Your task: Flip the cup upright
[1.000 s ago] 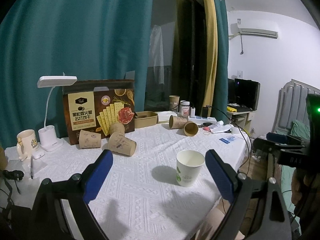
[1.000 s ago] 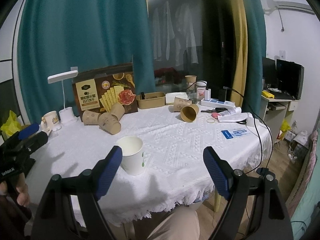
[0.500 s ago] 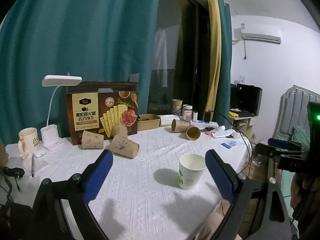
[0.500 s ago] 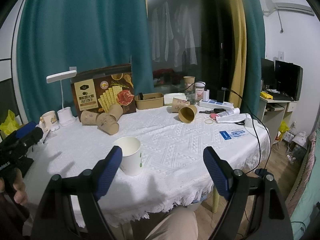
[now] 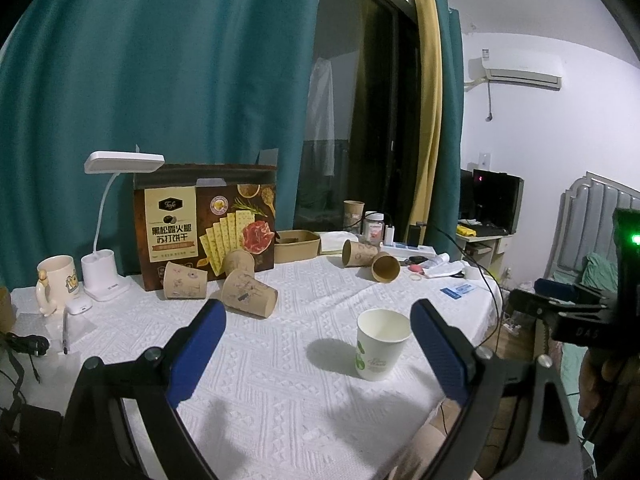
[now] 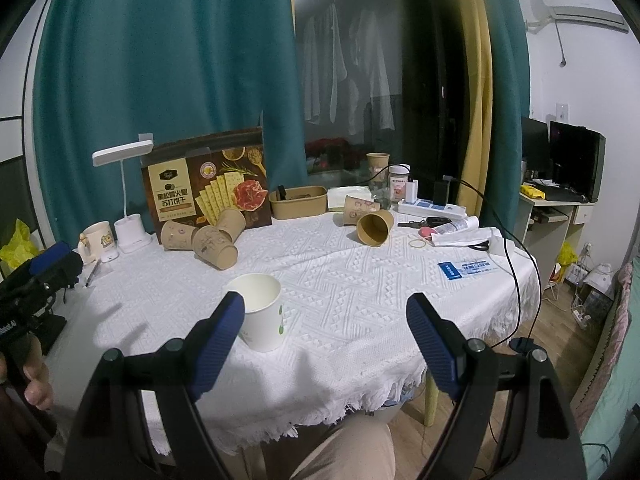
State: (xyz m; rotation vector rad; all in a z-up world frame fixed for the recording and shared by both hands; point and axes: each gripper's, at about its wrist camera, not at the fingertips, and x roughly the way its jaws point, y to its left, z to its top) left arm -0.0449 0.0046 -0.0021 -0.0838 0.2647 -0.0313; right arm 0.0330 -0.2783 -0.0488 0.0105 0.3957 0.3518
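Nearest the left wrist camera, the left tongs (image 5: 316, 338) hang spread wide above the desk (image 5: 280, 384), holding nothing. Seen from the right wrist, the right tongs (image 6: 326, 322) are likewise spread and empty, held over the desk's fringed front edge.

The white paper cup (image 5: 382, 344) stands upright on its base, mouth up, on the white textured cloth near the front edge of the desk (a green print shows on its side). In the left view it sits just inside the right-hand blue pad; in the right view the same white paper cup (image 6: 261, 312) is partly behind the left-hand pad. Neither pair of tongs touches it.

Beyond the cup, toward the far left, three brown paper cups (image 5: 250, 298) lie on their sides in a cluster, touching one another. Right behind them a brown cracker box (image 5: 206, 224) stands upright against the teal curtain (image 5: 160, 80). Left of the box are a white desk lamp (image 5: 104, 268) and a cream mug (image 5: 56, 284).

Beyond the white cup to the far right, two more brown cups (image 6: 370, 220) lie tipped over, one with its mouth facing the camera. A brown tray (image 6: 298, 200) sits between them and the box, and a white power strip (image 6: 432, 208) lies to their right.
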